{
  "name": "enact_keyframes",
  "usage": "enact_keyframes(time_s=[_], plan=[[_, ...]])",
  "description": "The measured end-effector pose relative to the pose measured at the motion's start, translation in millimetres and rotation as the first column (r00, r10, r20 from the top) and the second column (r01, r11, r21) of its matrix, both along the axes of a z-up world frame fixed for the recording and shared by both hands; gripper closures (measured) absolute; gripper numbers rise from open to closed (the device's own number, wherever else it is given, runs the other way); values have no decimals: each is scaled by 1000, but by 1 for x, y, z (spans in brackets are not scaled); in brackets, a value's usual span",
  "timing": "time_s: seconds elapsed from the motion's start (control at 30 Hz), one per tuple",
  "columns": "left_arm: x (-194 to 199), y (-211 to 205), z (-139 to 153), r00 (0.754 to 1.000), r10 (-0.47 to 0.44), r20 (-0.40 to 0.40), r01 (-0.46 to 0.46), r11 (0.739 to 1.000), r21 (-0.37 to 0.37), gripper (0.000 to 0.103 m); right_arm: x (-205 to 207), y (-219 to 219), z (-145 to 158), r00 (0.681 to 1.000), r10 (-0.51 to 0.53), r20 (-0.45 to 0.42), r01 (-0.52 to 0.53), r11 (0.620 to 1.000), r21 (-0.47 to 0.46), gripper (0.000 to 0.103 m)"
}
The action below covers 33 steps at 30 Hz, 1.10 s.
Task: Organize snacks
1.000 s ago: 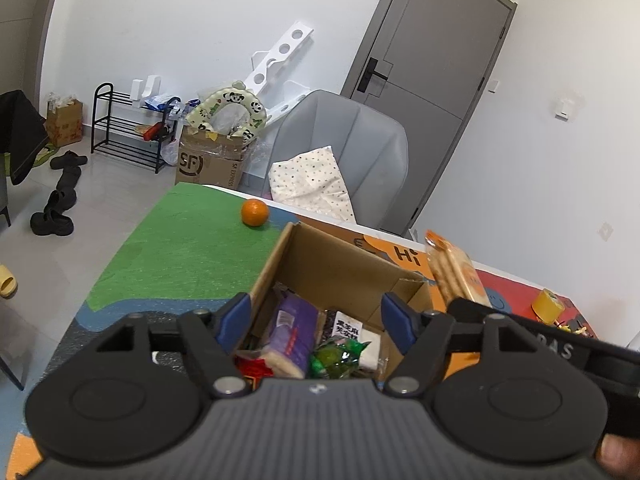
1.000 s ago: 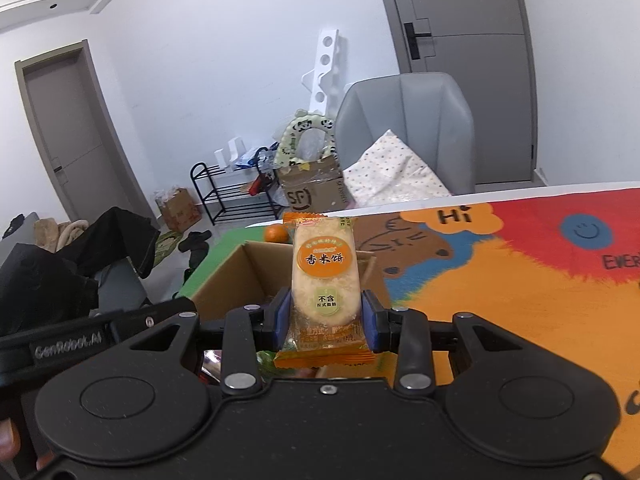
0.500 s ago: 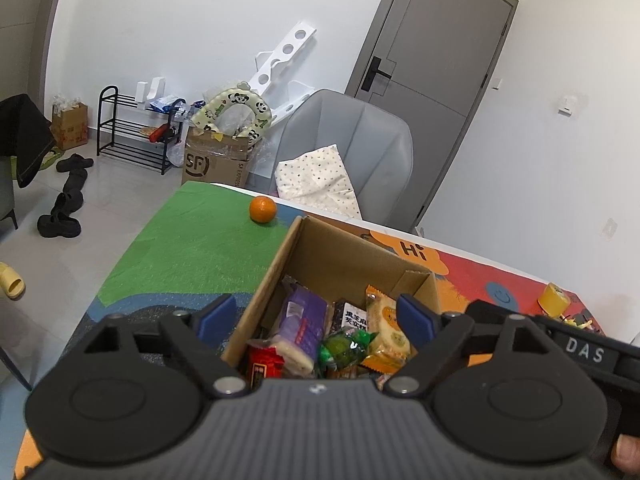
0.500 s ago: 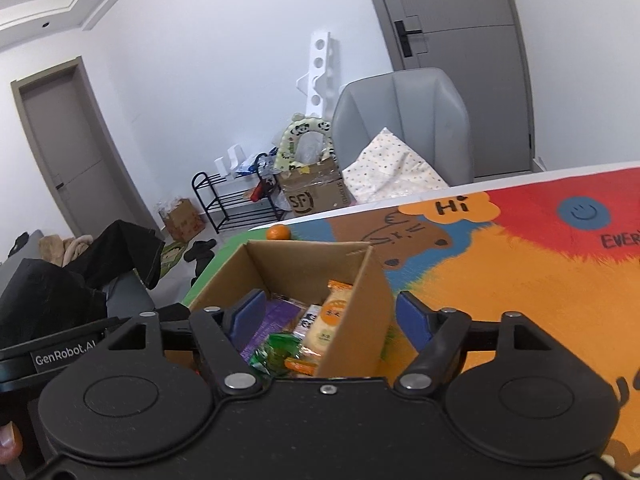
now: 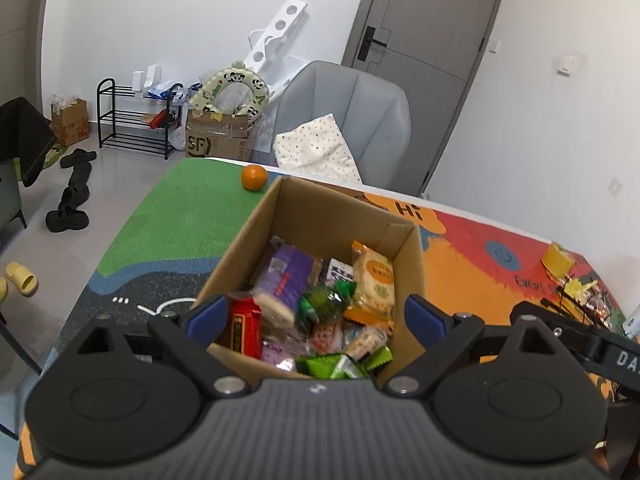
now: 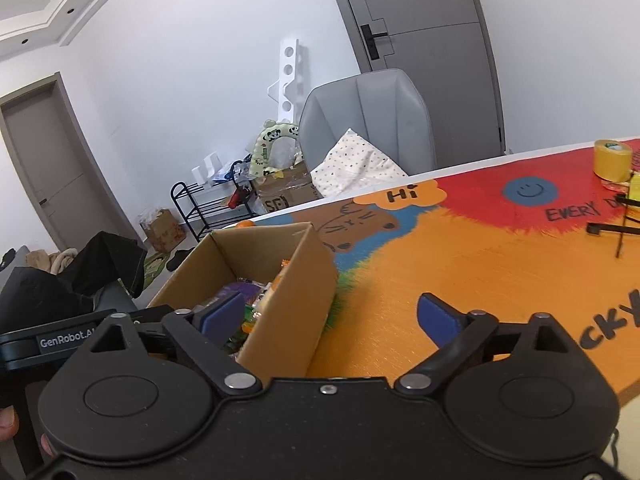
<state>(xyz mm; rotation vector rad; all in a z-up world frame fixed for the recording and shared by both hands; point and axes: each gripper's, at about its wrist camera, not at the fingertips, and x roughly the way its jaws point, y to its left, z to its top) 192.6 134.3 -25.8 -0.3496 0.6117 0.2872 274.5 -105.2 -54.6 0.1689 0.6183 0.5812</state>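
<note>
The cardboard box (image 5: 320, 216) sits on the colourful desk (image 6: 460, 280) and it's filling up nicely: a purple packet (image 5: 286, 276), a red packet (image 5: 244, 326), green wrappers (image 5: 326, 300) and the orange-edged rice cracker pack (image 5: 374, 280) leaning against the box's right wall, all inside. Both grippers have let go! The right gripper (image 6: 332, 316) has just been opening its fingers, now spread wide with nothing between them, its left fingertip over the box's near corner and the other over bare orange desk. The left gripper (image 5: 316, 316) has been widening too, fingers spread on either side of the box's near end, pinching nothing, with the snack pile showing between them. So that cracker pack counts as delivered, by my read. What's left? An orange (image 5: 254, 177) rests on the green patch just beyond the box, outside it. Far to the right there's a yellow tape roll (image 6: 610, 160) and a cluttered black wire rack (image 5: 576, 300) with what may be more packets, too small to tell. I'd call this well along, with any remaining snacks probably over at that far end.
</note>
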Motion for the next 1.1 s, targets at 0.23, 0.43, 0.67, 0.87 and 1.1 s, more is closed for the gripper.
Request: enact_keyframes(time_s=[0.23, 0.43, 0.67, 0.87, 1.1], plan=[[-10, -22, 8, 1000, -12, -12, 13, 999, 45, 4, -10, -20, 3, 999, -51, 5, 51, 999, -18, 0], [-16, -37, 10, 999, -17, -43, 20, 997, 72, 3, -20, -36, 2, 996, -87, -6, 87, 996, -16, 0], [-33, -47, 18, 1000, -6, -17, 7, 997, 83, 0, -38, -57, 4, 994, -110, -4, 110, 994, 2, 0], [-50, -58, 25, 1000, -11, -4, 12, 993, 114, 0, -56, -77, 14, 991, -129, 22, 129, 991, 22, 0], [-76, -72, 33, 999, -33, 21, 30, 990, 140, 0, -80, -94, 21, 990, -133, 42, 132, 991, 24, 0]])
